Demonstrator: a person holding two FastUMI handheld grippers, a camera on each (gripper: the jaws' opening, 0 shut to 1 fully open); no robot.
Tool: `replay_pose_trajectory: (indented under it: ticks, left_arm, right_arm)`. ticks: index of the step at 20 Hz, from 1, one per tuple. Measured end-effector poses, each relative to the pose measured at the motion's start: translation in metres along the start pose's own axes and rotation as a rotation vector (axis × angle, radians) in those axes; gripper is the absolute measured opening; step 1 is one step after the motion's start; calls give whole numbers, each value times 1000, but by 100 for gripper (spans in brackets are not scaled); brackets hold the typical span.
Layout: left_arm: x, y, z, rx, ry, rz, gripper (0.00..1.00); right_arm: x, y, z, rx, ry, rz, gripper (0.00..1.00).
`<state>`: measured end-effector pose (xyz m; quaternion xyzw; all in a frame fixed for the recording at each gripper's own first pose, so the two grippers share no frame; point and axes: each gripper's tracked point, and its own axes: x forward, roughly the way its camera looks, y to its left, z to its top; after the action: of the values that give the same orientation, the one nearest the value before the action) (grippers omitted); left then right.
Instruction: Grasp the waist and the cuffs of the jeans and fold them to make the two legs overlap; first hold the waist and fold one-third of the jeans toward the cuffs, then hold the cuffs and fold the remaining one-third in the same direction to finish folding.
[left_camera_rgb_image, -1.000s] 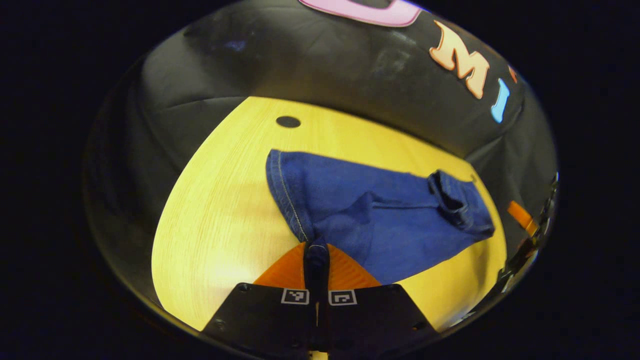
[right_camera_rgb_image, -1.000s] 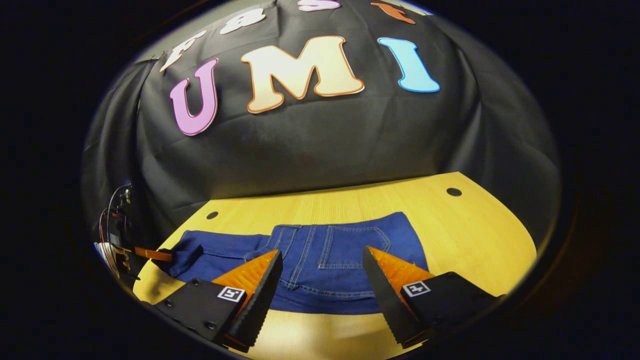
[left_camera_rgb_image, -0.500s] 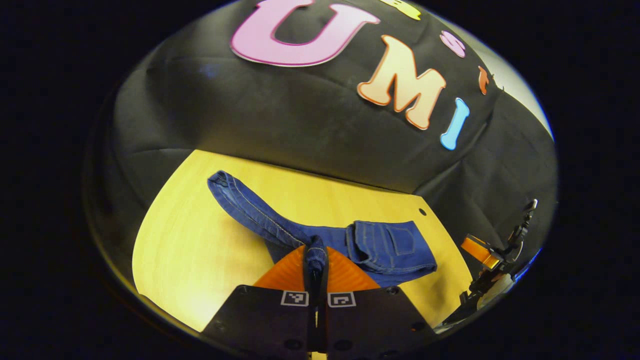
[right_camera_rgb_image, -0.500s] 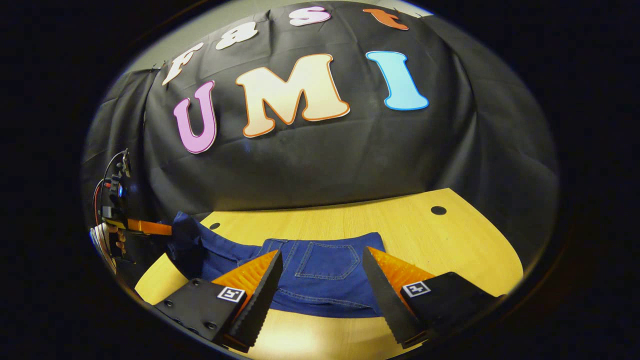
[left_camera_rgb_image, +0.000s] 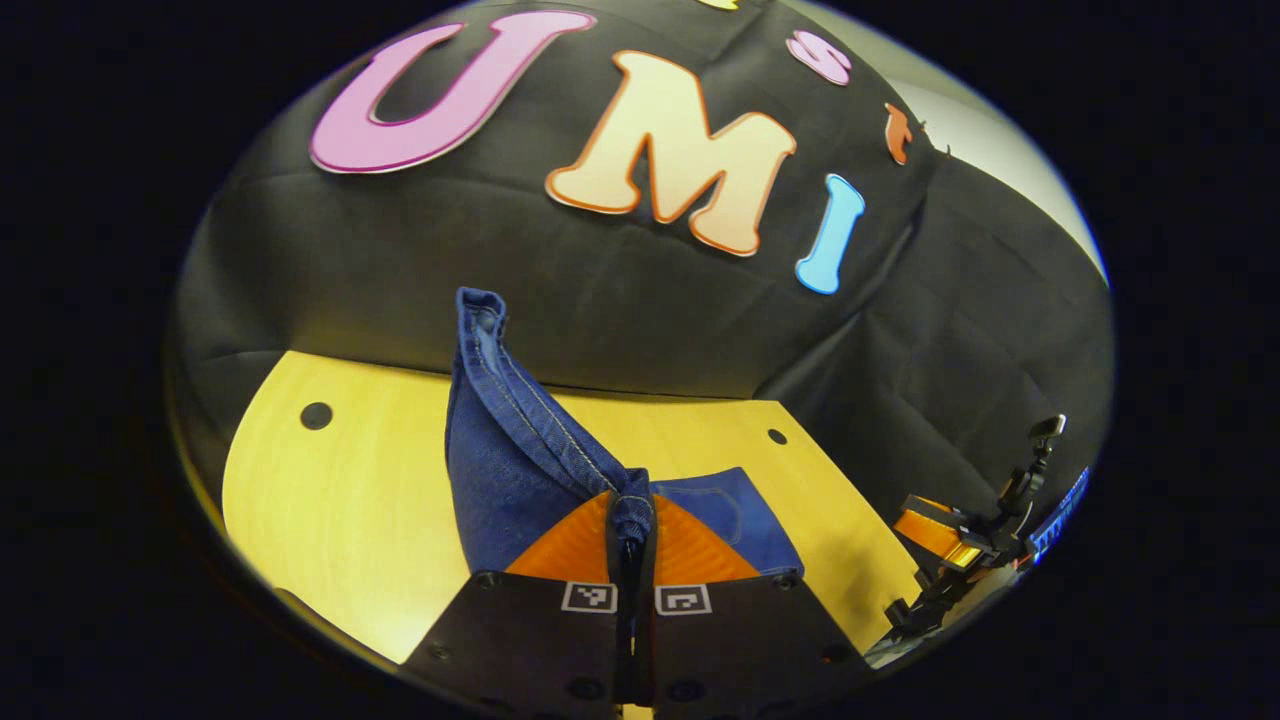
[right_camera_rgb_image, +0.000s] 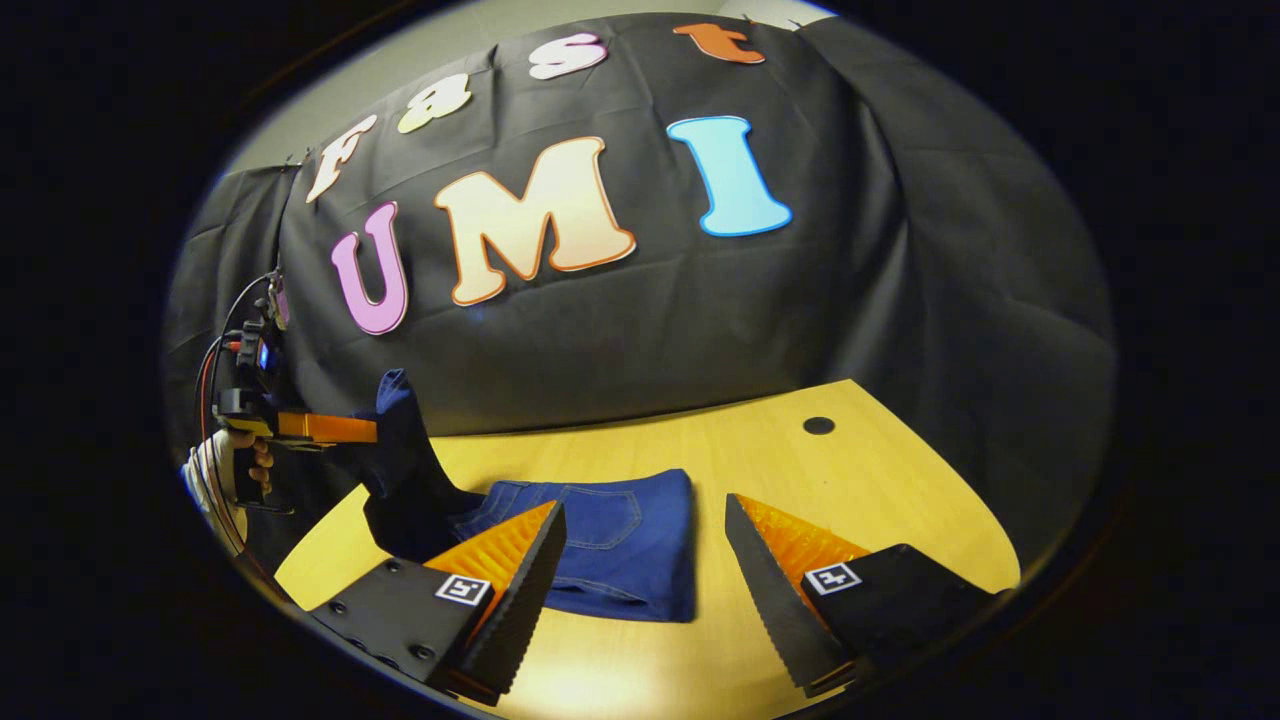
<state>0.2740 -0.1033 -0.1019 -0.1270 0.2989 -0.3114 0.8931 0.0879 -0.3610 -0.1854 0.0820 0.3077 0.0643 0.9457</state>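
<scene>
The blue jeans (right_camera_rgb_image: 610, 545) lie folded on the yellow wooden table (right_camera_rgb_image: 880, 480), back pocket up. Their cuff end (right_camera_rgb_image: 400, 450) is lifted off the table and stands up steeply. My left gripper (left_camera_rgb_image: 631, 505) is shut on the cuff hem, and the denim (left_camera_rgb_image: 500, 440) rises ahead of it to a high corner. In the right gripper view, the left gripper (right_camera_rgb_image: 325, 428) is at the far left, held by a hand (right_camera_rgb_image: 235, 465). My right gripper (right_camera_rgb_image: 643, 502) hovers open over the near edge of the folded part, touching nothing. It is at the far right in the left gripper view (left_camera_rgb_image: 940, 535).
The table has round cable holes (right_camera_rgb_image: 818, 425) (left_camera_rgb_image: 316, 415) (left_camera_rgb_image: 777, 436). The black cloth wall (right_camera_rgb_image: 650, 320) closes the far side just behind the table. Bare tabletop lies to the right of the jeans (right_camera_rgb_image: 800, 460).
My left gripper has raised the cuffs from the table, so the leg section now stands up instead of lying flat. The right gripper stays open and has drawn back a little.
</scene>
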Motion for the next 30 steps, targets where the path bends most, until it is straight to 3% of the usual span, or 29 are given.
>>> replay_pose_trajectory:
  ticks: [8,13,17,19,23,26,30]
  left_arm:
    - [89,-87,-40,79,95,-119,0]
    - [125,-107,-90,151,145,-96,0]
    - [142,-109,-134,234,191,-30,0]
    - [141,-114,-133,233,147,-7,9]
    - [91,-110,-89,255,-44,125,93]
    - [19,-104,-44,292,-218,235,95]
    - [-74,-94,-19,311,-354,314,94]
  right_arm:
    - [-28,-77,-5,10,16,-79,98]
    - [-37,-102,-11,-6,31,-93,98]
    - [-35,-105,-16,-26,46,-72,98]
    - [-36,-101,-9,-57,23,-48,98]
    - [-38,-58,26,-124,-90,27,98]
    - [-50,-8,58,-149,-210,71,98]
    - [-83,64,84,-139,-330,129,98]
